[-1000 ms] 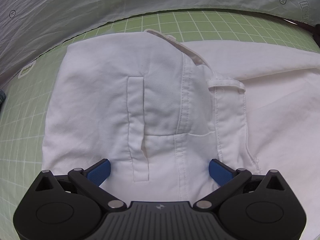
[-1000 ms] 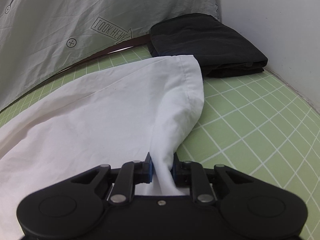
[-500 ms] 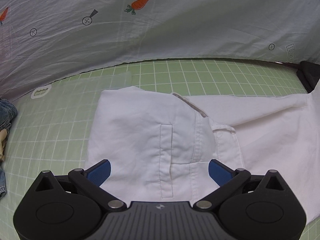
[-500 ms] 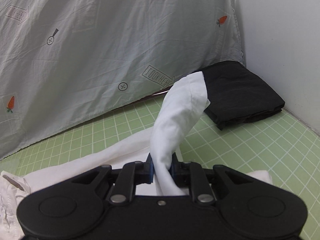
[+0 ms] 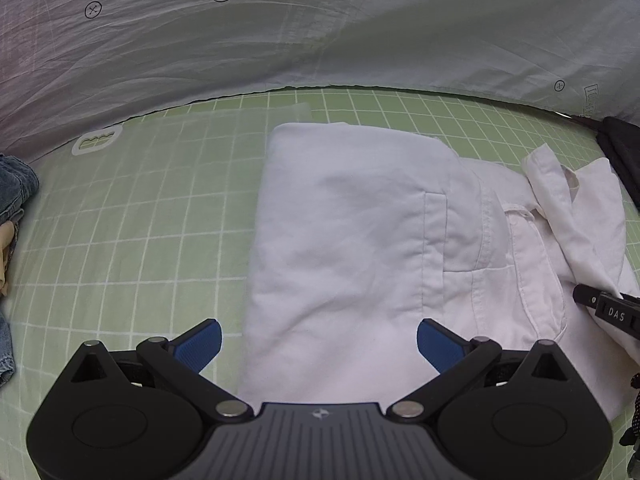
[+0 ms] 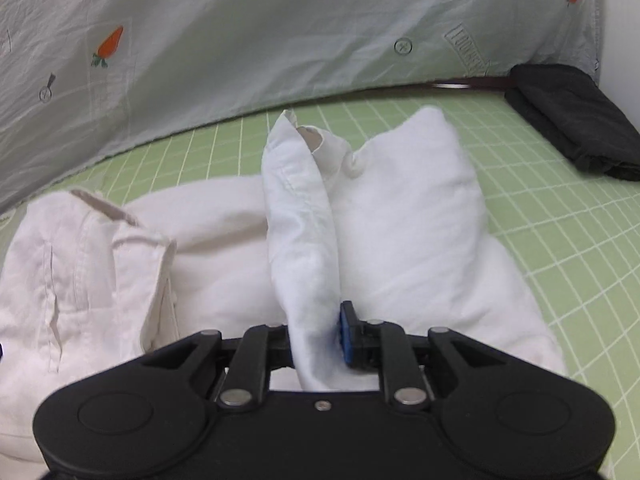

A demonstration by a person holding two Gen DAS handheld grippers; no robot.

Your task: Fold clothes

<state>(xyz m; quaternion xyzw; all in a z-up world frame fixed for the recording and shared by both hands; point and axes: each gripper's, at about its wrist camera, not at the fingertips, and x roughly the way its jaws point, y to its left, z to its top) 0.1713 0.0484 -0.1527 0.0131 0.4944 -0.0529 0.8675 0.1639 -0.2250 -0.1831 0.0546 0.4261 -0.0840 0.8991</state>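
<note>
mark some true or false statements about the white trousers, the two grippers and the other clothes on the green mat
1. The right gripper is clamped on a bunch of the white trousers. True.
2. The left gripper also holds fabric. False: it is open above the trousers, nothing between its pads.
3. A folded black garment lies in the mat's far corner. True.
4. The trousers lie on a bare wooden table. False: they lie on a green grid mat.
5. Blue denim shows at the left edge of the left wrist view. True.
</note>
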